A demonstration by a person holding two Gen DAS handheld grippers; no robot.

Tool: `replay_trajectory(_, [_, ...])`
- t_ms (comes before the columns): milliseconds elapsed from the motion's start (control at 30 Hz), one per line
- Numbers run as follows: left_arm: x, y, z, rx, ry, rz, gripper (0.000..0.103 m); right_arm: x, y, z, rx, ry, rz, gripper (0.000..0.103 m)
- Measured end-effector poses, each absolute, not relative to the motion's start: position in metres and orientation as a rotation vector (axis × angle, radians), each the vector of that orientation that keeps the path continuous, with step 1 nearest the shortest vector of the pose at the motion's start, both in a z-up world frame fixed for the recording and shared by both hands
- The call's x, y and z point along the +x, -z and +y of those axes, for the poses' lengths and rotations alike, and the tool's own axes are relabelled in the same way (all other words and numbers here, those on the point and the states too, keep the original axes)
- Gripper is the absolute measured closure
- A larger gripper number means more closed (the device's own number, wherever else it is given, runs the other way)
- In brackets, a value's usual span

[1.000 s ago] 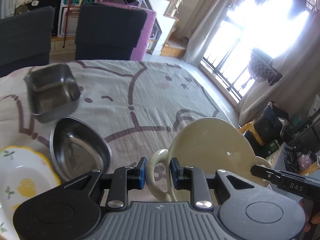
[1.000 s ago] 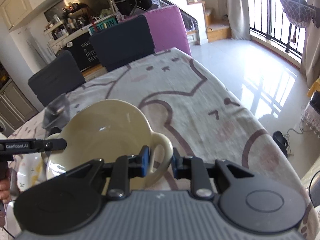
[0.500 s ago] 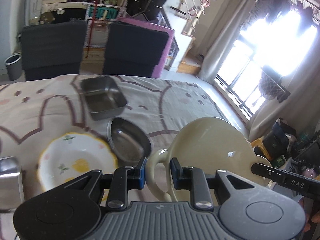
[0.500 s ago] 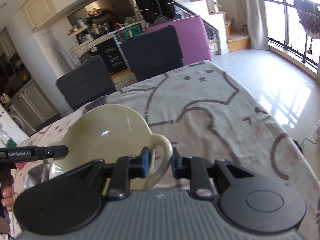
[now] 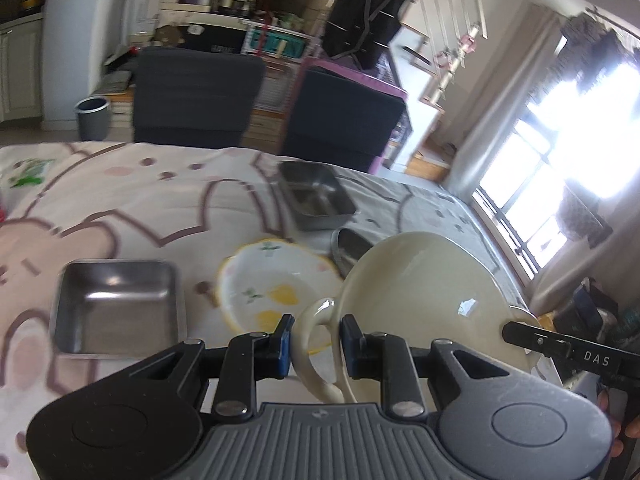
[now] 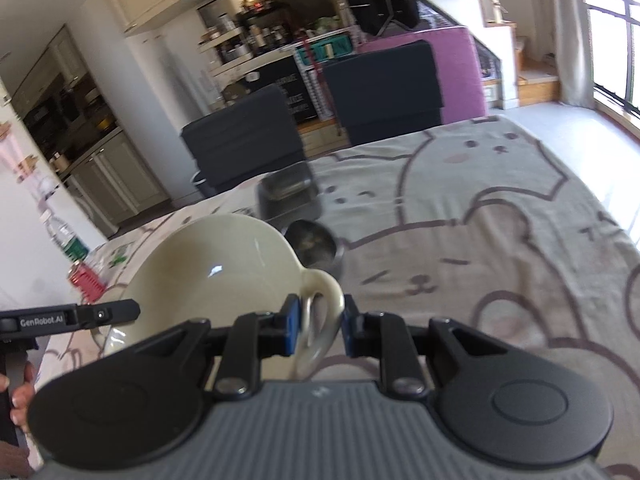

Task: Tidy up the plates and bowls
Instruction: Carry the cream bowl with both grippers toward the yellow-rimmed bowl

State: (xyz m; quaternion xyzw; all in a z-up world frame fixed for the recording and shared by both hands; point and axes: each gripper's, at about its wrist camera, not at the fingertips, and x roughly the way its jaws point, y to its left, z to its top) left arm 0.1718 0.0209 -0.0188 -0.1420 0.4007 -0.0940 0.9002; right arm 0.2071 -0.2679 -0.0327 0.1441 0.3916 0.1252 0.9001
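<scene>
A large cream bowl point(image 5: 432, 296) with two loop handles hangs above the table, carried between both grippers. My left gripper point(image 5: 314, 344) is shut on its left handle point(image 5: 308, 340). On the opposite handle point(image 6: 324, 320) my right gripper point(image 6: 318, 332) is shut, with the cream bowl point(image 6: 212, 276) spreading to its left. Below the bowl lie a white floral plate point(image 5: 276, 284), a square steel tray point(image 5: 116, 308), a second steel tray point(image 5: 316, 196) and an oval steel dish point(image 6: 314, 242).
The table wears a bear-print cloth point(image 6: 480, 232). Two dark chairs point(image 5: 196, 96) stand along its far side. A red can point(image 6: 86, 280) and a bottle point(image 6: 68, 240) stand near the left end. A grey bin point(image 5: 93, 116) sits on the floor beyond.
Both grippers have carried the cream bowl leftward and slightly up over the table. The floral plate and a near steel tray have come into the left wrist view.
</scene>
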Motion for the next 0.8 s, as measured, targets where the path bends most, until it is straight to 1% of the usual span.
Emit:
replay_trajectory(433, [0.120,0.025,0.099,-0.390,0.091,0.801,0.079,0.201,0.042,-0.194,0.279,-0.387,0.862,0.078])
replay_trajectory(700, [0.103,0.050,0.121,-0.414,0.069,0.846,0.079,0.200,0.061,-0.174,0.273,-0.426,0.935,0.078])
replay_trajectory(800, [0.098,0.062,0.129,-0.463,0.073,0.866,0.079,0.198,0.065,-0.169,0.263,-0.437,0.961,0.078])
